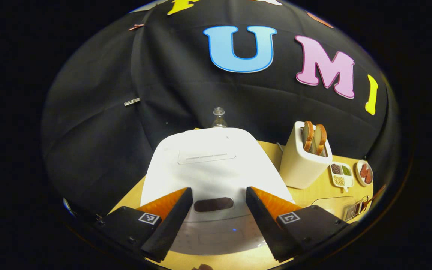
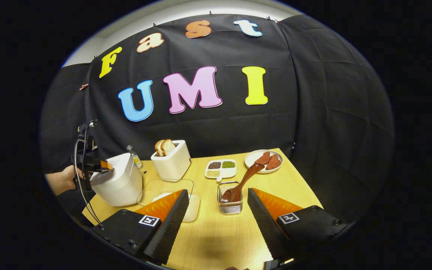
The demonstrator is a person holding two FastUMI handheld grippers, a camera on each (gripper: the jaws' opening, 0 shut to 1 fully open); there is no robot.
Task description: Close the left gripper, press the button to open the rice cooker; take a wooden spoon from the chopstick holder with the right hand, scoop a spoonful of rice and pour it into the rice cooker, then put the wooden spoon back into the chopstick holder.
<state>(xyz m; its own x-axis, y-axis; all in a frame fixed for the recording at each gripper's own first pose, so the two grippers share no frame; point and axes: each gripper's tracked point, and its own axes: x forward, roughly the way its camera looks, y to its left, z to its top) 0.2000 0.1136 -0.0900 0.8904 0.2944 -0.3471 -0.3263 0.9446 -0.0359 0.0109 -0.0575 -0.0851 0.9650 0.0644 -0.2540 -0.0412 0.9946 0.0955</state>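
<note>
Left gripper view: my left tongs (image 1: 218,210) stand open, the two fingers well apart, hovering just above the front of the white rice cooker (image 1: 208,165). The cooker's lid is down. Its dark oval button (image 1: 213,204) lies between my fingers, and neither finger touches it. Behind the cooker stands a clear bottle (image 1: 219,117). To the right of the cooker sits a cream toaster (image 1: 304,165) with two slices of bread (image 1: 313,137) upright in its slots. Beyond it on the wooden tabletop (image 1: 313,193) are a divided dish of grains (image 1: 341,174) and a plate of reddish pieces (image 1: 364,173).

Right gripper view: my right tongs (image 2: 218,210) are also open and hold nothing, poised above the tabletop (image 2: 216,236). Between the fingers, a little farther off, stands the wire chopstick holder (image 2: 231,198) with the wooden spoon (image 2: 244,180) leaning in it, bowl end down, handle tilted up to the right toward the plate (image 2: 263,160). The grain dish (image 2: 221,168) lies just behind the holder. A clear tray (image 2: 165,189) rests left of the holder, partly behind my left finger. At far left a hand (image 2: 64,180) holds the other tongs (image 2: 105,165) over the top of the cooker (image 2: 118,183). The toaster (image 2: 171,159) stands beside the cooker.
</note>
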